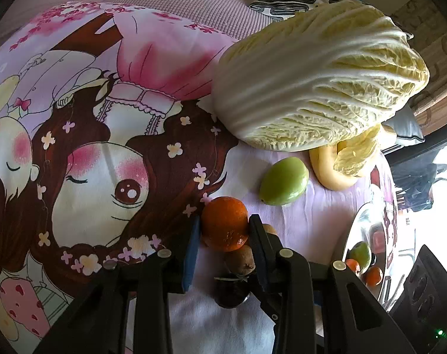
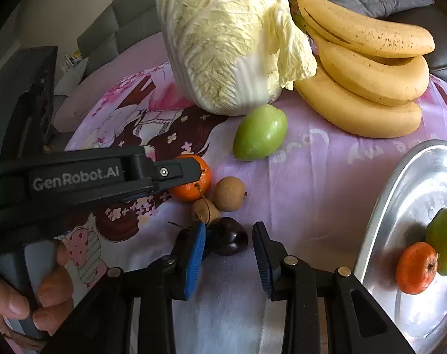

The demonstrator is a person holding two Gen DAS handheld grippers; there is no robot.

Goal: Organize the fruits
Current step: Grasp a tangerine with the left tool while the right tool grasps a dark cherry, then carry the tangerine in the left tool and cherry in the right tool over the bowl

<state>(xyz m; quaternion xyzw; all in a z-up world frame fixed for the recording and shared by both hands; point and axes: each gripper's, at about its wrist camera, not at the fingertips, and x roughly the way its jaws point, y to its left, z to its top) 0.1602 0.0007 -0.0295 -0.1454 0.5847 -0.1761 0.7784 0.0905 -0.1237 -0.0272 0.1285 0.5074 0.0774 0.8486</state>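
In the left wrist view my left gripper [image 1: 225,230] has its two pads against the sides of an orange mandarin [image 1: 225,222] on the printed cloth. Below it lie a brown longan [image 1: 239,259] and a dark plum [image 1: 231,293]. In the right wrist view the left gripper [image 2: 188,177] reaches in from the left onto the mandarin [image 2: 195,190]. My right gripper [image 2: 229,236] is open around the dark plum [image 2: 228,236], not squeezing it. Two brown longans [image 2: 228,193] [image 2: 205,211] lie between. A green fruit [image 2: 260,132] lies beyond.
A napa cabbage [image 2: 223,35] and a bunch of bananas [image 2: 362,67] lie at the back. A metal tray [image 2: 400,200] at the right holds a mandarin [image 2: 417,267] and a green fruit [image 2: 443,240]. Cushions lie behind.
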